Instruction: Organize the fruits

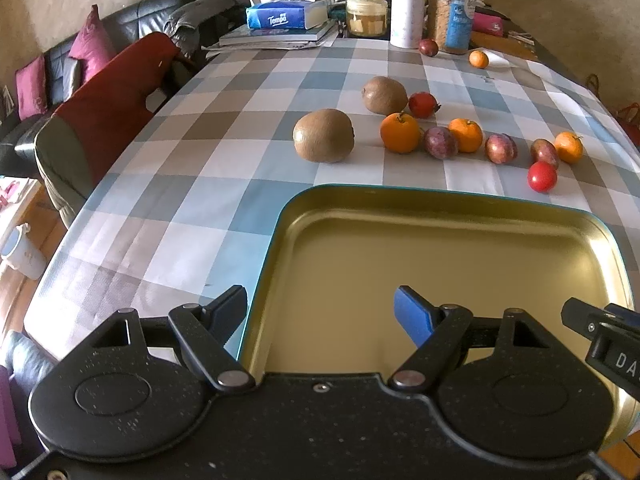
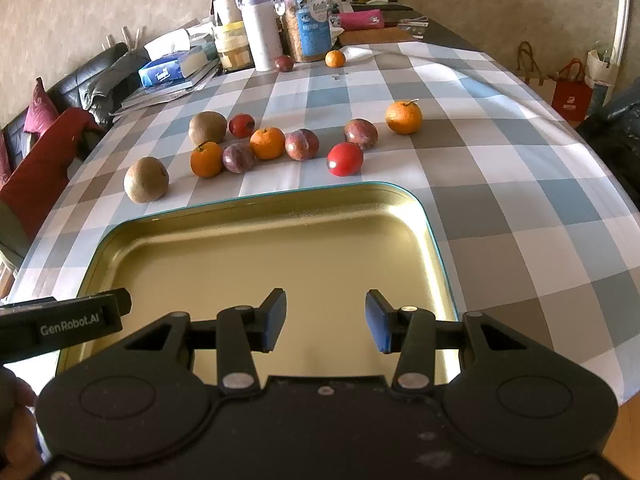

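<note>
A shallow gold tin tray lies empty on the checked tablecloth near the front edge. Beyond it fruit is scattered: two brown kiwis, several oranges, purple plums and red tomatoes. My left gripper hovers open over the tray's left rim with nothing between its fingers. Above the tray's near part my right gripper stands open and empty too.
At the table's far end stand a tissue pack, books, a jar, a white bottle and a cereal canister, with a plum and an orange beside them. A red-draped chair and black sofa are left; bags right.
</note>
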A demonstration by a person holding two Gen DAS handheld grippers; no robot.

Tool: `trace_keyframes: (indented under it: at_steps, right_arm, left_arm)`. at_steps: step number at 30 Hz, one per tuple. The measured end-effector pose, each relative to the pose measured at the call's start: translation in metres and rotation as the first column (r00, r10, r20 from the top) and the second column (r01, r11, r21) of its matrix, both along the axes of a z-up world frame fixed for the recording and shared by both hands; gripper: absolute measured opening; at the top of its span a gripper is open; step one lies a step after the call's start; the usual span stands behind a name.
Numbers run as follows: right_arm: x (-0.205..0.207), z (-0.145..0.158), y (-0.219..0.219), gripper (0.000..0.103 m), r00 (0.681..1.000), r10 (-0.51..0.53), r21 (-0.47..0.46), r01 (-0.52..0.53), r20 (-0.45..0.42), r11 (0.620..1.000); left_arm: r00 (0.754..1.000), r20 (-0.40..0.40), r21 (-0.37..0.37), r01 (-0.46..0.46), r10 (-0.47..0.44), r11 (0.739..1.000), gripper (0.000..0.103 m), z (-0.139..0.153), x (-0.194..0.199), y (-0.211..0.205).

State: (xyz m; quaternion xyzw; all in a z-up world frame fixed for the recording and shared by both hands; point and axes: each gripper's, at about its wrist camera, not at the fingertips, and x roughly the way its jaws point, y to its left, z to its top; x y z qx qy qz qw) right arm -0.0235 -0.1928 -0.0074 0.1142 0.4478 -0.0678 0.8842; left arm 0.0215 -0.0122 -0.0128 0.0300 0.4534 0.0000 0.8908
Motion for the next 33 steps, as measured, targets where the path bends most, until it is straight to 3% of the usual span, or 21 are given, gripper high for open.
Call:
trace_keyframes:
  at_steps: [15,22,27,33]
  right_arm:
    - [0.014,-0.003,0.002,0.046,1.0,0.007,0.011,-0.007,-0.007,1.0]
    - [0.015,-0.004,0.003,0.04,1.0,0.002,0.019,-0.002,-0.019,1.0]
    - [0.013,-0.005,0.003,0.04,0.999,0.006,0.033,-0.005,-0.037,0.999]
    - [0.008,-0.003,0.007,0.04,1.0,0.01,0.0,-0.01,-0.027,1.0]
  left_arm:
    - [1.0,0.002,0.013,0.011,-0.011,1.0,0.081,-0.001,0.004,-0.007]
    - [1.0,0.025,0.049,0.018,-0.02,0.999,0.081,0.0,0.003,-0.008]
    - [0.999,-0.016,0.012,0.051,-0.051,0.999,0.081,-0.002,0.002,-0.007]
    - [0.999,-0.006,0.01,0.051,-0.051,0.999,0.081,-0.001,-0.003,-0.006]
